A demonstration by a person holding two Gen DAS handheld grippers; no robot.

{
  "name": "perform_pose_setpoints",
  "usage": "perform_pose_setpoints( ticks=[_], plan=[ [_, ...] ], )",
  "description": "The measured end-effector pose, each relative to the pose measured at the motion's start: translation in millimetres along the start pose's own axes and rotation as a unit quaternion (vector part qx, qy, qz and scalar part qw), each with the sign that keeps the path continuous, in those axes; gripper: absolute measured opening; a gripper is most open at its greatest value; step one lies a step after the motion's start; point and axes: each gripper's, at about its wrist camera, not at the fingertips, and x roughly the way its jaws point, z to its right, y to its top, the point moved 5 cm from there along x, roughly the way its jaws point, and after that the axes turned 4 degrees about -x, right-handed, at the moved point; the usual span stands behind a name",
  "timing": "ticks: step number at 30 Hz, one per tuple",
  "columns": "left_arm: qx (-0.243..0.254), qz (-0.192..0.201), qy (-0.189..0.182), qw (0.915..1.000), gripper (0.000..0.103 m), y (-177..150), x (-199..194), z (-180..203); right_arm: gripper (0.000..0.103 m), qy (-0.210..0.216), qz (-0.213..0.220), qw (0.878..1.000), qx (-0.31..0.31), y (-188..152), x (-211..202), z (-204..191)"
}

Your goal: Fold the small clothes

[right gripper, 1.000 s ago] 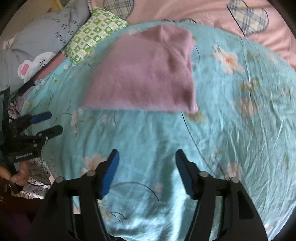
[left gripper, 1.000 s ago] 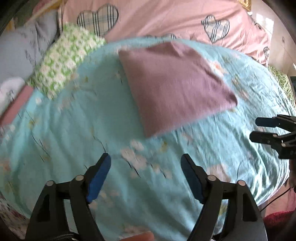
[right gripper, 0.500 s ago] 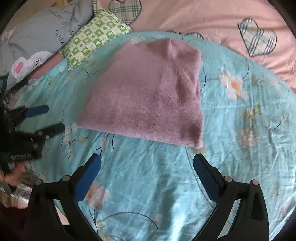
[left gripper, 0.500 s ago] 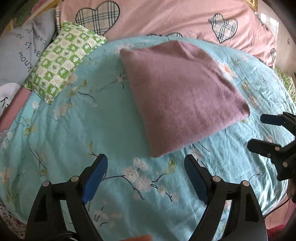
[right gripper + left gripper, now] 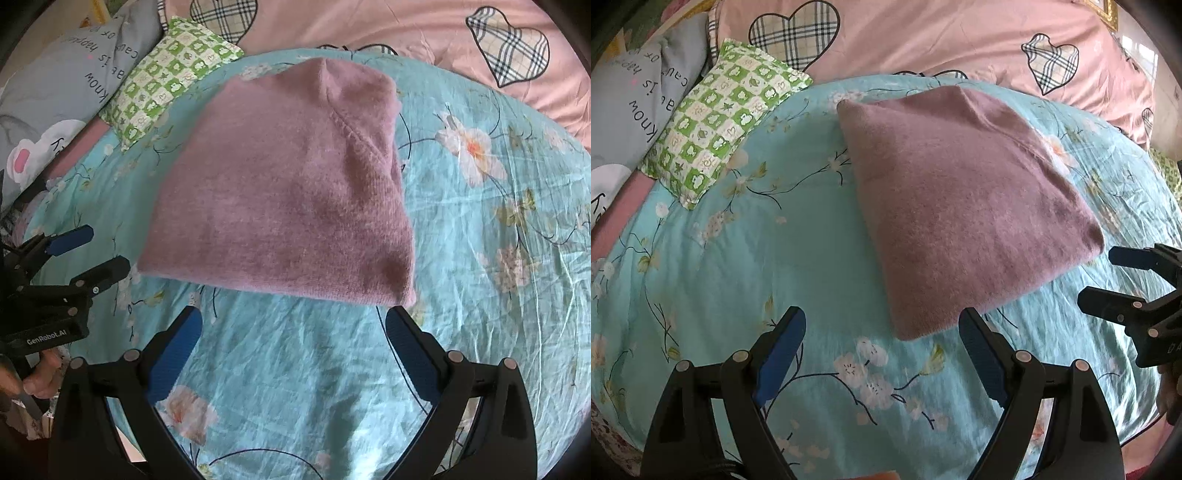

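A mauve knitted garment [image 5: 960, 206] lies folded into a flat rectangle on the turquoise floral bedsheet [image 5: 746, 266]. My left gripper [image 5: 882, 328] hovers open just short of its near left corner, with nothing between the blue pads. In the right wrist view the same garment [image 5: 288, 192] fills the middle, and my right gripper [image 5: 291, 325] stands wide open just below its near edge, right pad close to the near right corner, holding nothing. Each gripper shows in the other's view: the right one [image 5: 1108, 273] at the right edge, the left one [image 5: 96, 251] at the left edge, both open.
A green checked pillow [image 5: 720, 122] and a grey printed pillow [image 5: 631, 122] lie at the far left. A pink quilt with plaid hearts [image 5: 942, 40] runs along the back. A person's hand [image 5: 37, 380] holds the left gripper. The bed's edge falls off at the near side.
Both grippers have moved closer to the garment's near edge. The right gripper's jaws have spread from partly open to wide open. The garment lies as before.
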Motion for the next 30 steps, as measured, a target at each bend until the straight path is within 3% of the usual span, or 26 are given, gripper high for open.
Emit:
perform_pose_setpoints(
  ticks=[30],
  plan=[
    [-0.012, 0.03, 0.01, 0.9994, 0.085, 17.9, -6.6, 2.8, 0.1, 0.005, 0.035, 0.999, -0.014, 20.2, -10.7, -2.0]
  ],
)
